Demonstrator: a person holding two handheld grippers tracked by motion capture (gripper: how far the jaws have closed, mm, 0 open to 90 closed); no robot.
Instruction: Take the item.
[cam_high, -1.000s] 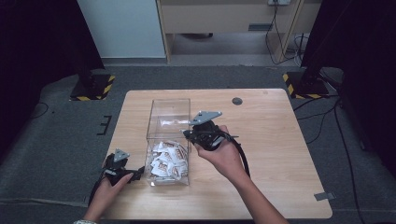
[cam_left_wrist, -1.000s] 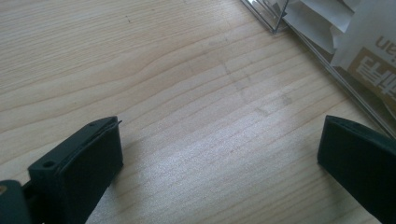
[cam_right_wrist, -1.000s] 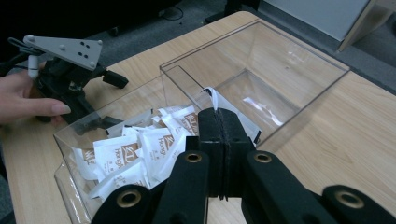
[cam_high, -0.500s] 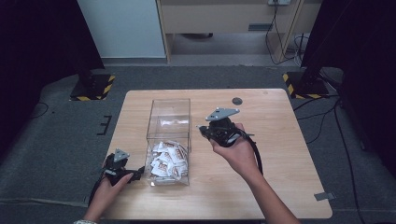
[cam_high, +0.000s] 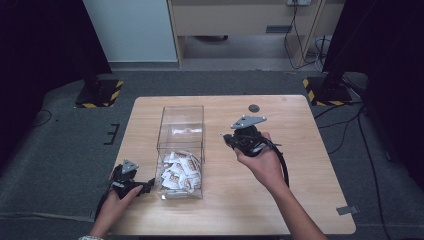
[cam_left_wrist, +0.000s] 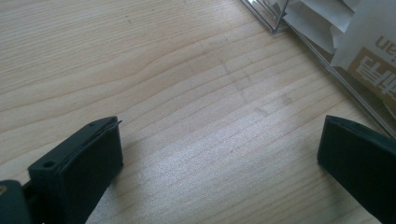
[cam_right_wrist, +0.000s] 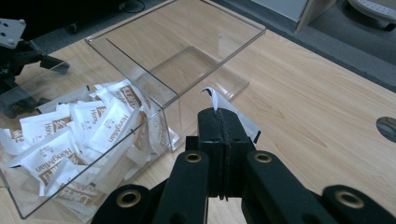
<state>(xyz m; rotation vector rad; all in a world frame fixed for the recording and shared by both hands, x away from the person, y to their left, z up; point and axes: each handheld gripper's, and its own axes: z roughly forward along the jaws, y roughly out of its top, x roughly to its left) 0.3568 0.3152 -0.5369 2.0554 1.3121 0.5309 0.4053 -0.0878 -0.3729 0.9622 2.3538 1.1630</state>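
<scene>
A clear box (cam_high: 181, 114) with a divider stands left of centre on the wooden table (cam_high: 300, 200). Its near compartment holds a heap of white and brown sachets (cam_high: 179, 172); in the right gripper view these sachets (cam_right_wrist: 79, 130) lie behind the clear wall (cam_right_wrist: 140, 65). My right gripper (cam_high: 225, 136) hovers to the right of the box, shut on one white sachet (cam_right_wrist: 243, 122) that sticks out past the closed jaws of the right gripper (cam_right_wrist: 218, 121). My left gripper (cam_high: 147, 186) rests open on the table by the box's near left corner. Bare wood lies between the jaws of the left gripper (cam_left_wrist: 219, 149).
A small dark round grommet (cam_high: 254, 108) sits in the tabletop behind the right gripper. The box's corner (cam_left_wrist: 275, 25) and sachets (cam_left_wrist: 369, 42) lie just ahead of the left gripper. Black stands with striped feet (cam_high: 97, 95) are on the floor beyond the table.
My right gripper has moved right, away from above the box, carrying the sachet. The left gripper has stayed where it was.
</scene>
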